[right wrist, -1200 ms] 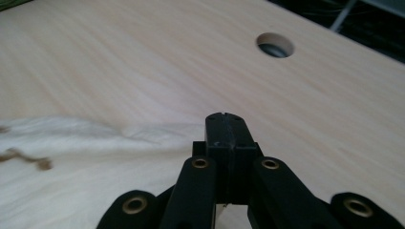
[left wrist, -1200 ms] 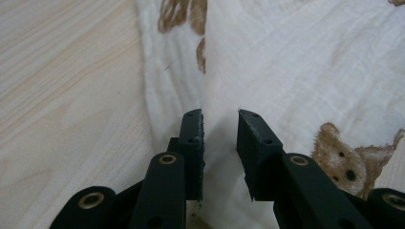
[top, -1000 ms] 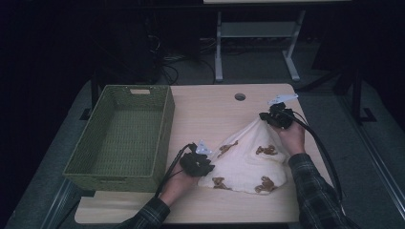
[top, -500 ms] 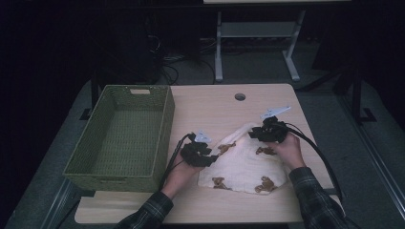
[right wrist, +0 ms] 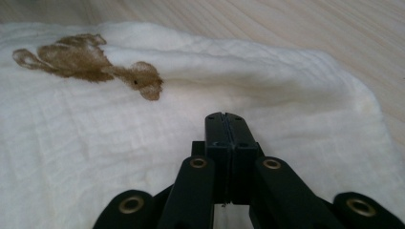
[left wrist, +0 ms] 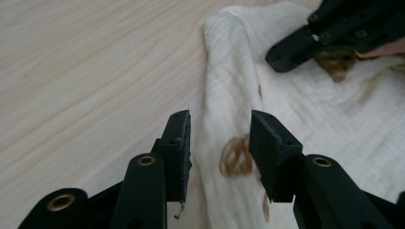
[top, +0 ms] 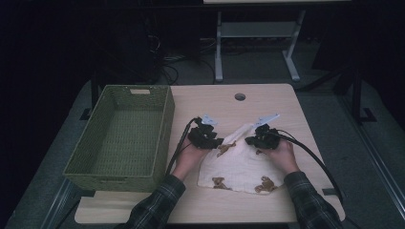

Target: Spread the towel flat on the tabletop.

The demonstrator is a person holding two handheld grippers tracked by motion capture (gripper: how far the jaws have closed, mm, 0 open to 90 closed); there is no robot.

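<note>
The place looks like a dim lab or office test room: a pale wooden worktop (top: 267, 102) with a cable hole (top: 239, 97) stands on grey carpet (top: 334, 114), a white-framed desk (top: 255, 33) behind it and loose cables (top: 165, 59) tangled on the floor.

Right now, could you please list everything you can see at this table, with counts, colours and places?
cloth: one, cream with brown bear prints, on the table's right half, near the front.
basket: one, green woven, on the table's left side.
table: one, light wood, with a round hole near its far edge.
desk frame: one, grey, on the floor behind the table.
left hand-held gripper: one, black, jaws open astride the cloth's folded edge.
right hand-held gripper: one, black, jaws shut, over the cloth.
sleeves: two, plaid, at the table's near edge.
</note>
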